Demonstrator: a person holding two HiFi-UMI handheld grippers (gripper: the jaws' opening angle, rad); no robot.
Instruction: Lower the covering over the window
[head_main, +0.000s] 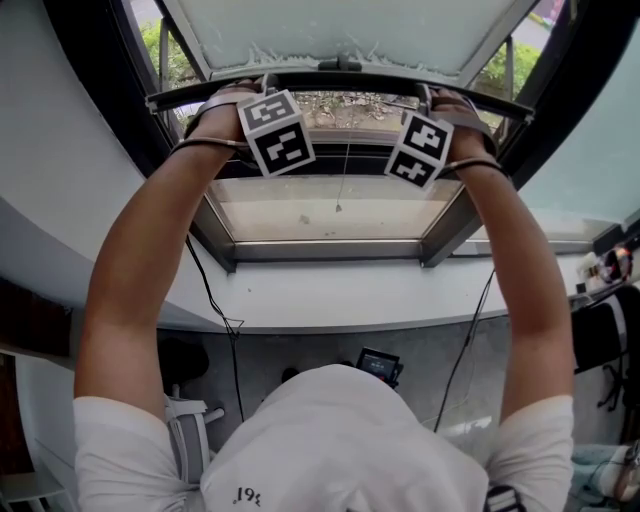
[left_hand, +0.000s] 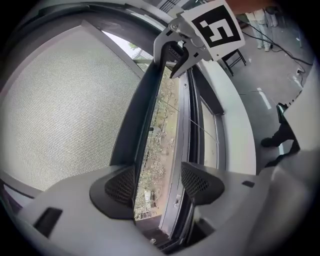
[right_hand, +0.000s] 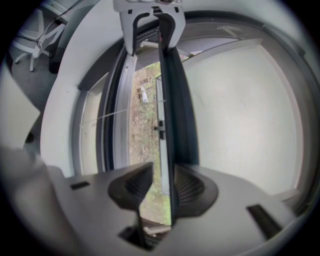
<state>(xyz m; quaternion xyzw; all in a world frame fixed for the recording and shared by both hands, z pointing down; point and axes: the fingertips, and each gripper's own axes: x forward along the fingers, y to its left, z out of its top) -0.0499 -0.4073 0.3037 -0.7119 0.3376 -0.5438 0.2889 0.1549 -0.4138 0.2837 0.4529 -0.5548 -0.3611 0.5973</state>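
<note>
"How far down has the covering got?"

"Not far. The pale mesh roller blind (head_main: 340, 30) hangs over the far, upper part of the dark-framed window (head_main: 215, 235). Its dark bottom bar (head_main: 300, 80) runs left to right above the bare lower glass pane (head_main: 300, 210)."

"What are the left tongs doing?"

"The left tongs (left_hand: 159, 182) are at the bar's left end with the jaws standing apart. The bar runs between them and lies against one pad. The ground outside shows in the gap before the other pad."

"And the right?"

"The right tongs (right_hand: 157, 185) are much the same at the bar's right end. The jaws are wide and the bar's thin edge sits by one pad, with greenery showing beside the other. A thin cord (head_main: 345, 170) hangs between the two tongs. The broad white sill (head_main: 330, 295) lies on the near side."
</note>
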